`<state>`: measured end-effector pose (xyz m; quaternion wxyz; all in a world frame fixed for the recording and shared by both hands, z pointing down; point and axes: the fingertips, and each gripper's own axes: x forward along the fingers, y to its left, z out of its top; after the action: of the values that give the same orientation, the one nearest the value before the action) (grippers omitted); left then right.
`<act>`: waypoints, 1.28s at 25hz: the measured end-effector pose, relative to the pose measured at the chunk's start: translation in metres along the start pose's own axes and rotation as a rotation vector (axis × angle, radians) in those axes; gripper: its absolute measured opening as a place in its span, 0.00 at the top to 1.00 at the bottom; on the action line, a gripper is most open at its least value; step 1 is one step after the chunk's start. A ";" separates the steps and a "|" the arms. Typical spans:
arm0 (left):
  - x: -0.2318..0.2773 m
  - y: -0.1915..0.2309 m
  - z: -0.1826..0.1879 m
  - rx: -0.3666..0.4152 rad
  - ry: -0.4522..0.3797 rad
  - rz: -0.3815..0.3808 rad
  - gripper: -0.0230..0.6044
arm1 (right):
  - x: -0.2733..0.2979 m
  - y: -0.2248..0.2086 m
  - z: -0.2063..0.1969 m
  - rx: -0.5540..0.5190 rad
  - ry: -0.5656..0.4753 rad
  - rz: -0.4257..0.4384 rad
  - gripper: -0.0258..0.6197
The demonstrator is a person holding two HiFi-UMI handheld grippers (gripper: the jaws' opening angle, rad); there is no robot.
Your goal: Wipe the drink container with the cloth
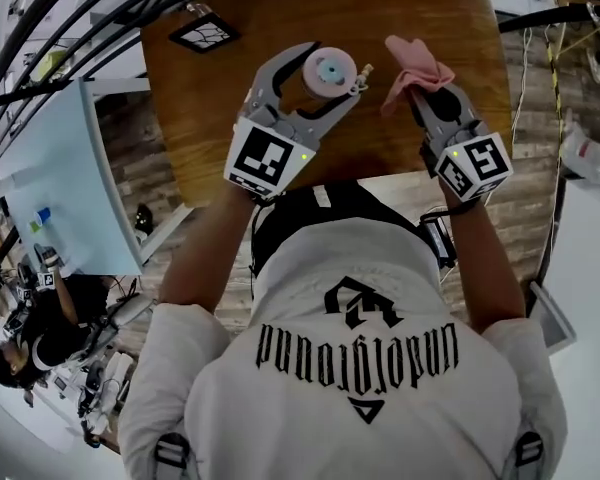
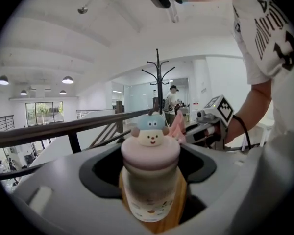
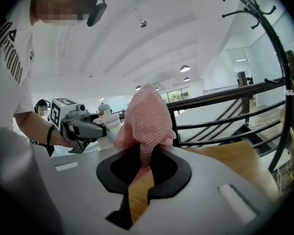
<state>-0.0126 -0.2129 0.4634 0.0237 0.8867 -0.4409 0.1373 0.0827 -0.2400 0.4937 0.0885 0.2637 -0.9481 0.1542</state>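
The drink container is a small bottle with a pink lid and a blue cartoon head on top. It stands upright between the jaws of my left gripper, which close on its sides above the wooden table. In the left gripper view the bottle fills the middle, with the jaw tips beside its lid. My right gripper is shut on a bunched pink cloth, held just right of the bottle and not touching it. In the right gripper view the cloth sticks up from the shut jaws, and the bottle shows to its left.
A black patterned square lies at the table's far left corner. A dark railing and a coat rack stand beyond the table. A pale blue board leans at the left, and another person sits below it.
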 end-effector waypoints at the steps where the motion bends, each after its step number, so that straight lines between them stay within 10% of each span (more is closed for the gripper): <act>1: 0.002 0.002 -0.007 -0.008 0.004 0.008 0.35 | 0.002 0.000 -0.003 0.001 0.003 -0.002 0.90; 32: 0.045 -0.012 -0.165 -0.060 0.110 0.158 0.35 | -0.007 -0.006 -0.084 -0.031 0.097 -0.024 0.90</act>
<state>-0.0145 -0.2135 0.6350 0.0635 0.8391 -0.5115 0.1738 0.0988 -0.2131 0.5719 0.1405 0.2658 -0.9417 0.1509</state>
